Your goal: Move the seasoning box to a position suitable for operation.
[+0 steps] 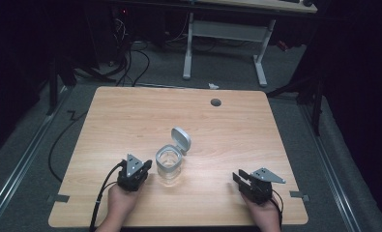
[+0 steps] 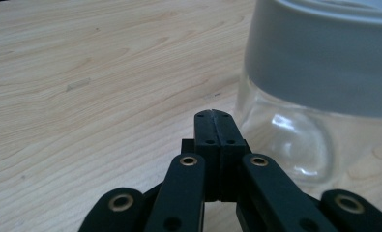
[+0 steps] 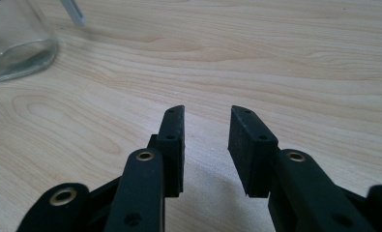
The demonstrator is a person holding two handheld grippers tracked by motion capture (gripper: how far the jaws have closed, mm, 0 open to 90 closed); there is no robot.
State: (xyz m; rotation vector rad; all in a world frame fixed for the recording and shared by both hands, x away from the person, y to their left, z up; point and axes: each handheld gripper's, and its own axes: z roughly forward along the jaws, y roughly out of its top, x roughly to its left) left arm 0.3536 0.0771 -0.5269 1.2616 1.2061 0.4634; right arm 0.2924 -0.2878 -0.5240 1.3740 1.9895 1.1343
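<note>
Left gripper [image 1: 147, 167] (jaws together) seemingly touches the glass jar [image 1: 168, 164].

A clear glass jar [image 1: 168, 166] stands upright on the table [image 1: 130, 116], a little toward six o'clock from the centre. A broad grey collar rings its mouth, and its grey flip lid [image 1: 181, 139] stands open, hinged back toward one o'clock. The glass below is transparent with a thick rounded base. Nothing can be made out inside.

Each black claw [image 1: 147, 167] has brass-ringed screw holes, a grey plate, a black cable.
</note>
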